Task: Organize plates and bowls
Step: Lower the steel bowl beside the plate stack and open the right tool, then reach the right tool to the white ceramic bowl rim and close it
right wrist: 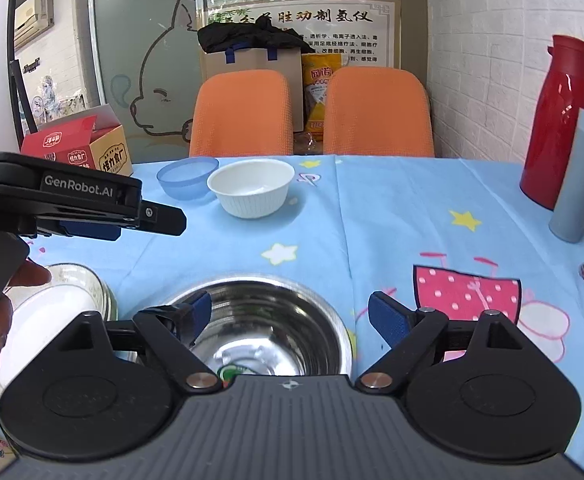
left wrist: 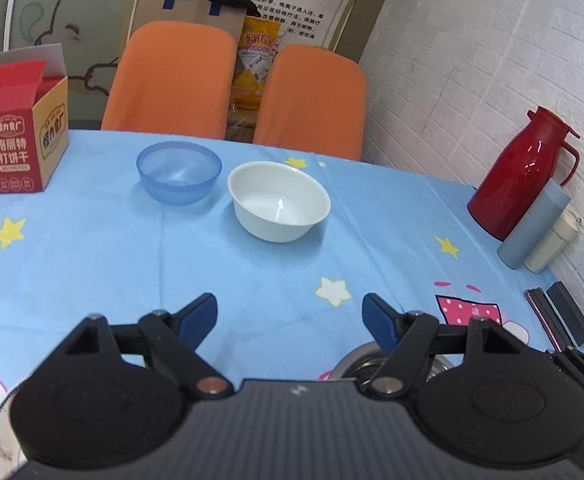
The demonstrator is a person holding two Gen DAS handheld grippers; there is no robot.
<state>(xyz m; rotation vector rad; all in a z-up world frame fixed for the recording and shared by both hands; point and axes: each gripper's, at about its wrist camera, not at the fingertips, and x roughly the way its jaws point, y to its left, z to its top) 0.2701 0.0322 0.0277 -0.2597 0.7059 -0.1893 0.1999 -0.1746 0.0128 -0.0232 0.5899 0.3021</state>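
Note:
A translucent blue bowl (left wrist: 179, 172) and a white bowl (left wrist: 279, 200) stand side by side at the far side of the table, also seen as the blue bowl (right wrist: 188, 178) and white bowl (right wrist: 252, 192). A steel bowl (right wrist: 268, 320) sits right under my right gripper (right wrist: 292, 316), which is open wide: one finger hangs over the bowl's left rim, the other is outside its right rim, and neither presses on it. My left gripper (left wrist: 290, 316) is open over bare cloth with nothing in it. From the right wrist it shows side-on as the left gripper (right wrist: 164, 220), above a white dish (right wrist: 64, 304).
A red thermos jug (left wrist: 519, 176), a grey-blue tumbler (left wrist: 531, 228) and a cream cup stand by the white brick wall at the right. A red cracker box (left wrist: 16, 140) is at the far left. Two orange chairs (left wrist: 172, 80) stand behind the table. Dark flat items (left wrist: 563, 316) lie near the right edge.

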